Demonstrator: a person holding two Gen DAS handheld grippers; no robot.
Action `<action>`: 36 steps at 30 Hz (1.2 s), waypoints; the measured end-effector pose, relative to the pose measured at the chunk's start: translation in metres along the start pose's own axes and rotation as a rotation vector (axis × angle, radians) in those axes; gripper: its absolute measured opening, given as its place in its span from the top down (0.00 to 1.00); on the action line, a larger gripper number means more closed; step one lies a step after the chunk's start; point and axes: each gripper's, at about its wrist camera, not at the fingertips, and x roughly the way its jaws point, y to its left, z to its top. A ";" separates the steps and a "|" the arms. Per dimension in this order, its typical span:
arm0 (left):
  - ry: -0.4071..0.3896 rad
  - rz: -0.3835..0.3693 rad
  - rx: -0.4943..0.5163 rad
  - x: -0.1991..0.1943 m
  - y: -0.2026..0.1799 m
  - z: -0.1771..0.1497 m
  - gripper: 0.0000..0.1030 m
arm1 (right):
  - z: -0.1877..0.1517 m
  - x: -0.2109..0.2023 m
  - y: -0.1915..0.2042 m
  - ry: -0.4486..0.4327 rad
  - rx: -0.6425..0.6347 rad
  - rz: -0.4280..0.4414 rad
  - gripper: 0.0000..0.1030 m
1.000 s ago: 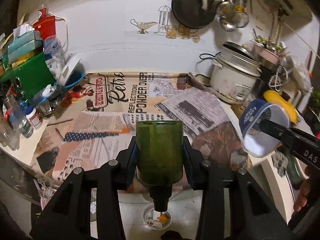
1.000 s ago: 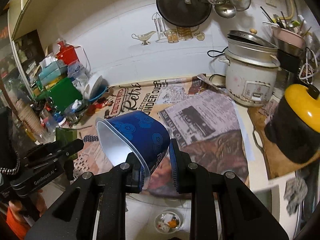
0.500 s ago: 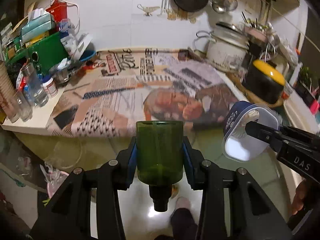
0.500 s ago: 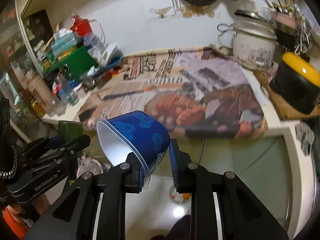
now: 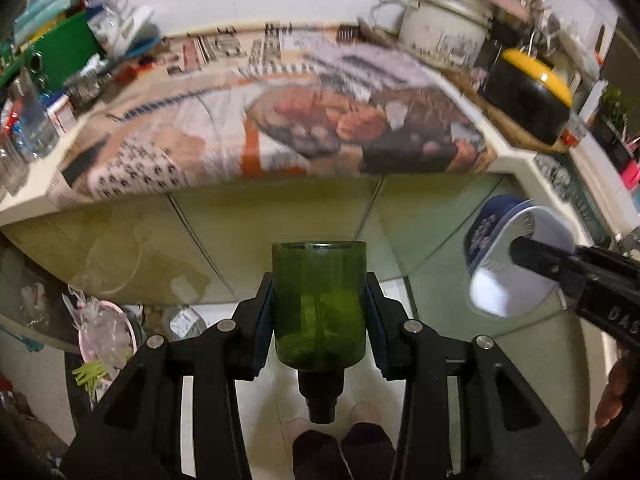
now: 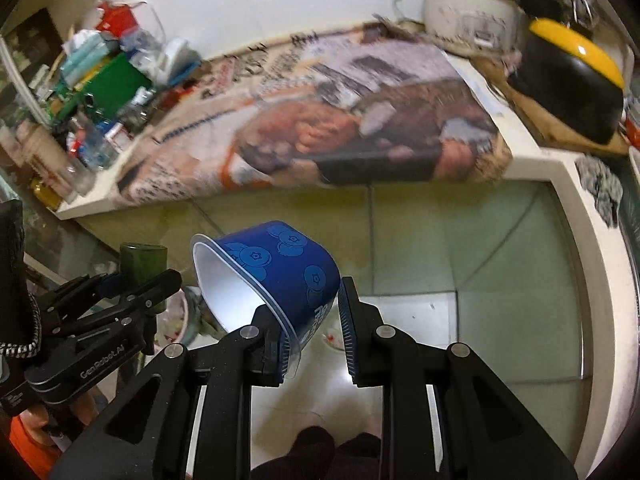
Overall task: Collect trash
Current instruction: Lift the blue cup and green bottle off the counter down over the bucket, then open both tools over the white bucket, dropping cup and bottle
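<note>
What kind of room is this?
Most likely a home kitchen: a rice cooker and a yellow-lidded pot stand on a counter covered with newspaper.

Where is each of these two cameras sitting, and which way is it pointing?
Left wrist view: sits on the left gripper, looking along its fingers at a green bottle and the counter; the person's feet show below.
Right wrist view: sits on the right gripper, looking past a blue cup at the same counter; the left gripper appears at its left.
Shared: counter, rice cooker, both held items.
</note>
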 end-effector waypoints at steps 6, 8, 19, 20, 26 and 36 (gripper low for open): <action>0.079 0.002 -0.037 0.092 -0.012 -0.021 0.61 | -0.015 0.056 -0.041 0.057 0.003 -0.033 0.80; 0.100 0.001 -0.067 0.122 -0.010 -0.032 0.61 | -0.022 0.079 -0.053 0.074 0.005 -0.040 0.80; 0.211 -0.018 -0.200 0.321 0.017 -0.104 0.61 | -0.083 0.247 -0.105 0.174 0.027 -0.038 0.80; 0.217 -0.019 -0.207 0.339 0.020 -0.110 0.61 | -0.087 0.257 -0.107 0.178 0.027 -0.043 0.80; 0.240 -0.024 -0.202 0.407 0.029 -0.132 0.61 | -0.111 0.323 -0.121 0.221 0.050 -0.038 0.80; 0.304 -0.013 -0.201 0.444 0.045 -0.154 0.61 | -0.117 0.389 -0.108 0.289 0.016 0.020 0.79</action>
